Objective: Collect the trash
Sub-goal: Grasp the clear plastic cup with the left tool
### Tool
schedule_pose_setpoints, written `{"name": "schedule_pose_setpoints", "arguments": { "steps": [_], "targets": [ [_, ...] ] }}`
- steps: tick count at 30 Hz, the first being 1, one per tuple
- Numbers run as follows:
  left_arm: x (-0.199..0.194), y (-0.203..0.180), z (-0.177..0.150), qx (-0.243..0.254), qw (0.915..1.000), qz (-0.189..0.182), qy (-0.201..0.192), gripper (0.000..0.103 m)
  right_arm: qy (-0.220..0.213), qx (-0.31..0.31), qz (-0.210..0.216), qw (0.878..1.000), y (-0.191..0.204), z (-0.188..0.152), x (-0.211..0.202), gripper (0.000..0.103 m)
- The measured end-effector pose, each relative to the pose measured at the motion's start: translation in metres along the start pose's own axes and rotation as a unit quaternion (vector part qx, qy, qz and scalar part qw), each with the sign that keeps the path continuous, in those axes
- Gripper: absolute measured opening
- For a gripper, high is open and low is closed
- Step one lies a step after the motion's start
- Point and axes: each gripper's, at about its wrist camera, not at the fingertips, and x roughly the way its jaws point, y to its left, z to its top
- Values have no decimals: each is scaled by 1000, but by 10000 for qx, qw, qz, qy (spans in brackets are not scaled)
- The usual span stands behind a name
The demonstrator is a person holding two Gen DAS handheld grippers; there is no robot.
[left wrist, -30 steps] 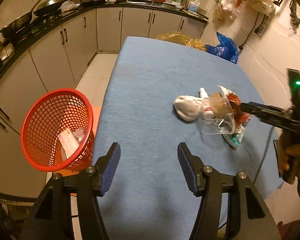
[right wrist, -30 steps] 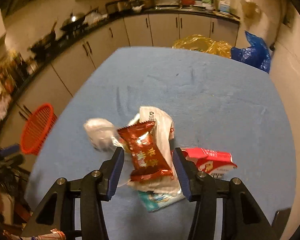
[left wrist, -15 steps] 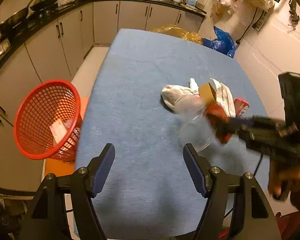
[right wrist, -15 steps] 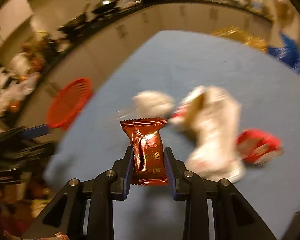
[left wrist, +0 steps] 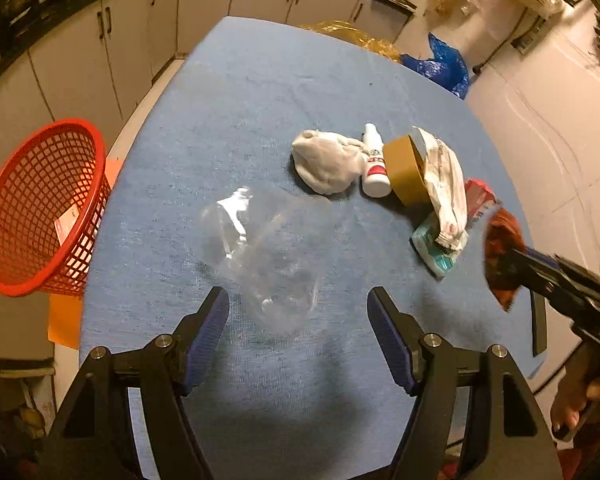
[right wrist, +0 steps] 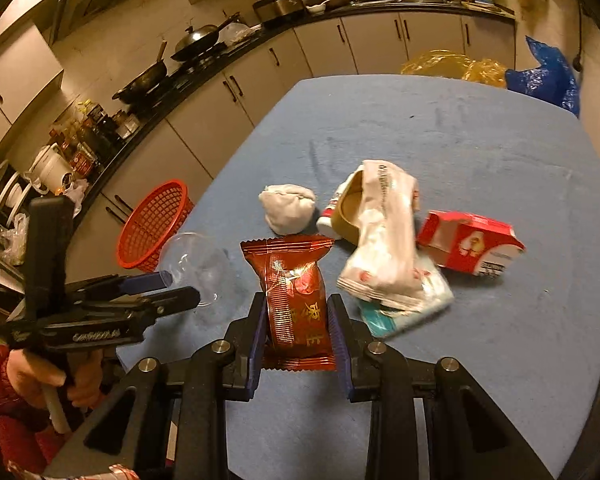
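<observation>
A: The red snack wrapper (right wrist: 296, 300) is sitting low in the middle of the frame, the right gripper (right wrist: 298, 324) clamping its lower half

B: It's looking light, crinkly and slippery; gripping mid-body seems best. The left gripper (left wrist: 298, 312) is spreading wide near the clear plastic cup (left wrist: 272, 256), red basket (left wrist: 40, 216) left

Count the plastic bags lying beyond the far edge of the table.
2: a yellow bag behind the far edge of the table, and a blue bag to its right near the wall. Others may be hidden below the tabletop.
</observation>
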Motion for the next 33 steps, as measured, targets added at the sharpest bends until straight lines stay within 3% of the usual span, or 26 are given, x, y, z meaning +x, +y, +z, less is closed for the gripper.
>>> {"name": "schedule_pose_setpoints", "arguments": {
  "steps": [7,12,18,20,21,22,25,33],
  "targets": [
    [-17,20,3,-110,9991,251,-318,72,-169,101,-134,9997,-11,-3,-22,32],
    [-11,1,1,340,9985,328,-272,72,-175,154,-158,9996,-13,-4,-26,32],
    [3,-24,0,828,9929,780,-359,72,-182,178,-87,9996,-11,-4,-23,32],
    [11,-26,0,894,9891,1099,-402,72,-153,202,-46,9997,-14,-5,-20,32],
    [15,-27,0,909,9874,1228,-408,68,-121,212,-27,9997,-15,-5,-19,32],
    [20,-26,0,916,9861,1324,-408,52,-92,206,-19,9997,-16,-5,-18,32],
    [33,-15,3,712,9857,1495,-327,16,46,188,-23,9998,-17,-3,-14,32],
    [31,8,-1,308,9877,1381,-659,14,171,-63,25,9998,-7,5,-8,32]
  ]
}}
